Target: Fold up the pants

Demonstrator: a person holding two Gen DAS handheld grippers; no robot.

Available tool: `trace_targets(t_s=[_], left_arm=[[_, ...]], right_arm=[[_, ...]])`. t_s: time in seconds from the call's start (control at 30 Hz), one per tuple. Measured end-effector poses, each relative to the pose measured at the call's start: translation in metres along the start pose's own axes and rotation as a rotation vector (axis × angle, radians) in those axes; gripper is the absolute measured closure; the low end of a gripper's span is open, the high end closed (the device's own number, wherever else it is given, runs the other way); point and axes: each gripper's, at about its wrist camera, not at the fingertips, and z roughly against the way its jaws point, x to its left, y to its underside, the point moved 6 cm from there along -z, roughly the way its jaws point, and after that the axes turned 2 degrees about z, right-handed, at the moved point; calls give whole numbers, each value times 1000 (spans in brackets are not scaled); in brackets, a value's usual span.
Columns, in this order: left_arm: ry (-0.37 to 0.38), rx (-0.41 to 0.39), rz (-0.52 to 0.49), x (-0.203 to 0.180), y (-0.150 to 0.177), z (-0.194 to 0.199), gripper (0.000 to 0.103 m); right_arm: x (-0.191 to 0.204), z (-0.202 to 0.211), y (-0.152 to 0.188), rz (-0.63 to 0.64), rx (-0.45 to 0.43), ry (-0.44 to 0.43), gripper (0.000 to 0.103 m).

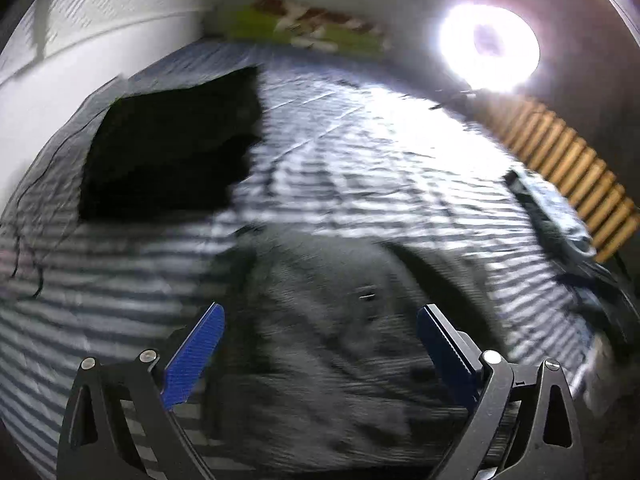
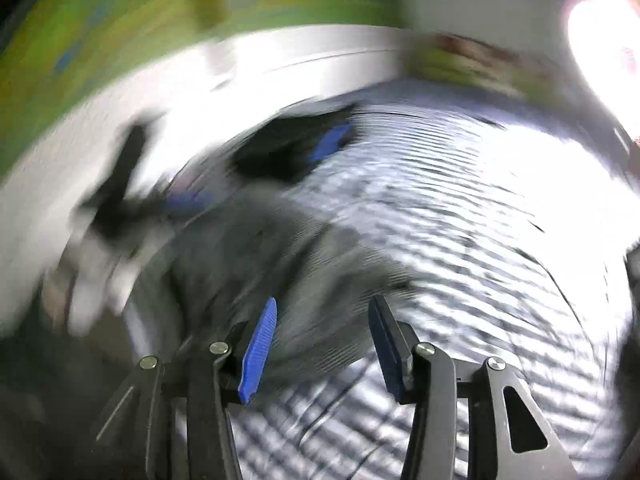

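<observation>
Grey pants (image 1: 340, 320) lie crumpled on a striped bed sheet (image 1: 380, 168), blurred by motion. My left gripper (image 1: 320, 320) hovers over them, open wide, with nothing between its blue pads (image 1: 192, 356). In the right wrist view the same grey pants (image 2: 260, 248) spread to the left and ahead of my right gripper (image 2: 324, 304). It is open, with the pants' edge lying under the gap. Farther off, the left gripper's blue pads (image 2: 332, 142) show as smears. Whether either gripper touches the cloth is lost in the blur.
A folded black garment (image 1: 172, 144) rests on the sheet at the far left, near a white wall (image 1: 80, 52). A ring light (image 1: 488, 48) glares at the upper right. Wooden slats (image 1: 568, 176) and a dark object (image 1: 552, 216) sit at the bed's right edge.
</observation>
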Motion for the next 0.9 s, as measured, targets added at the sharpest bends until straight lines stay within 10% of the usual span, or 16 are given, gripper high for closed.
trace_targets(t_s=[0.47, 0.63, 0.9], left_arm=[[25, 64, -8, 4, 12, -20, 4], [56, 70, 9, 5, 11, -17, 4], [152, 149, 35, -6, 24, -35, 4]], right_arm=[[-67, -97, -1, -575, 263, -87, 64], [-65, -100, -7, -576, 249, -103, 91], [-54, -75, -38, -428, 123, -49, 97]])
